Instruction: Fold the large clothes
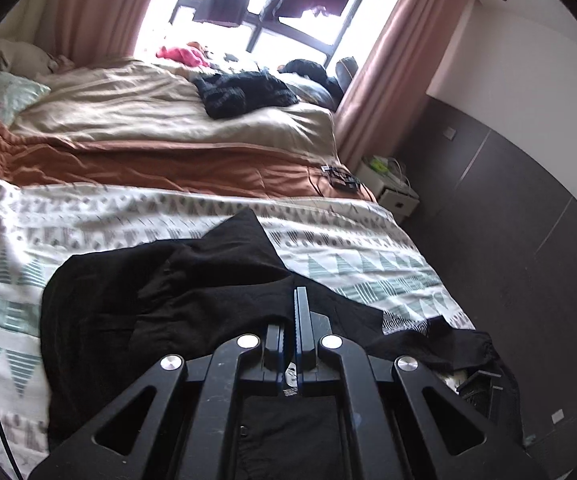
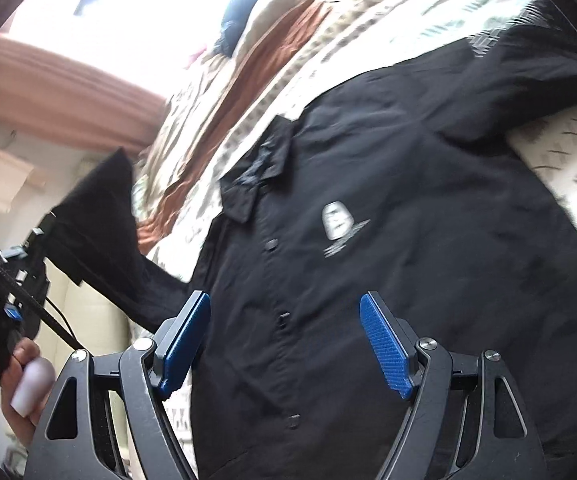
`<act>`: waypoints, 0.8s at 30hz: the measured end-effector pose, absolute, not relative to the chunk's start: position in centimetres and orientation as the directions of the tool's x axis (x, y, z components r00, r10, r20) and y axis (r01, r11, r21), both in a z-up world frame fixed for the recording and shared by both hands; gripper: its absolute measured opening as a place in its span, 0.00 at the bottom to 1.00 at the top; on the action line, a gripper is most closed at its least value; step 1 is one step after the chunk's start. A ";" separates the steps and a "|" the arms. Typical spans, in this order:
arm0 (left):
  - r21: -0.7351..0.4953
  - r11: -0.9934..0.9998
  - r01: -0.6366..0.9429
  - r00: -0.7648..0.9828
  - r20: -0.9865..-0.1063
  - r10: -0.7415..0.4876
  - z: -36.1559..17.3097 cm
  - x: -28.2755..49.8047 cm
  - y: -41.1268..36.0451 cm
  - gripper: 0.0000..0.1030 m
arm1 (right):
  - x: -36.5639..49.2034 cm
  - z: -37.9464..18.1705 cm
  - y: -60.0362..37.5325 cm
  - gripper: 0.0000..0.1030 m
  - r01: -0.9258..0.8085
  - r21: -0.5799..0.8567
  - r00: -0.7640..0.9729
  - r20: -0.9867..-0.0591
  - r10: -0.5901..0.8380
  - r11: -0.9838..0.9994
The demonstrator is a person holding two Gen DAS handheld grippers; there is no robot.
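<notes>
Holding a black shirt point(image 2: 368, 208) spread front-up on the patterned bedspread point(image 1: 328, 240) at the near end of the bed, I note my left gripper point(image 1: 301, 300) has its jaws pressed together; in the right wrist view, at far left, the black sleeve point(image 2: 100, 216) runs up to it and appears pinched there. My right gripper point(image 2: 284, 344) stands wide with nothing between its blue pads point(image 2: 384, 344), poised over the button placket point(image 2: 280, 320) below the collar point(image 2: 256, 172).

Risks, in my judgement:
- The cloth is thin and slippery-looking; a quick pull on the sleeve could drag the body askew.
- The shirt's right portion trails off the bed's right edge and could slide further.
- Closing the right pads here may catch a button.
</notes>
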State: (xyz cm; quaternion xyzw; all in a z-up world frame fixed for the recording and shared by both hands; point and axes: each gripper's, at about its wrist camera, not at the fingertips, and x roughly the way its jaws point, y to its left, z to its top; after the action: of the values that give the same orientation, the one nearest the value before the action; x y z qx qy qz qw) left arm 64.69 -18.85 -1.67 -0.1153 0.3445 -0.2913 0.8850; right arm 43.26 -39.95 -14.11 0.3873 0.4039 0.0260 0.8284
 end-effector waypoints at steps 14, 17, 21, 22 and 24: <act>-0.498 0.803 0.327 0.461 -0.658 -0.595 -9.8 64.4 -21.7 1.00 | 41.5 -15.4 -43.3 0.74 0.372 0.738 0.692 -0.625 0.360 0.563; -0.492 0.817 0.300 0.470 -0.670 -0.575 -9.5 63.4 -20.9 1.00 | 42.2 -16.0 -43.0 0.74 0.364 0.739 0.683 -0.626 0.377 0.567; -0.522 0.826 0.214 0.553 -0.632 -0.543 -9.1 60.4 -17.0 1.00 | 43.0 -15.7 -42.3 0.74 0.340 0.725 0.678 -0.630 0.378 0.599; -0.524 0.829 0.196 0.569 -0.628 -0.531 -9.1 59.8 -16.3 1.00 | 43.2 -15.6 -42.0 0.74 0.328 0.724 0.675 -0.629 0.385 0.607; -0.529 0.837 0.141 0.604 -0.624 -0.496 -9.3 58.6 -14.6 1.00 | 43.6 -15.4 -41.3 0.74 0.298 0.719 0.674 -0.624 0.395 0.628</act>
State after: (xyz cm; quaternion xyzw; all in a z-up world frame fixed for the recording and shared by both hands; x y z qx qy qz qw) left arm 58.56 -14.56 -9.29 -0.2191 0.4055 -0.1833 0.8683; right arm 43.62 -41.27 -15.36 0.4301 0.4026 0.0300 0.8075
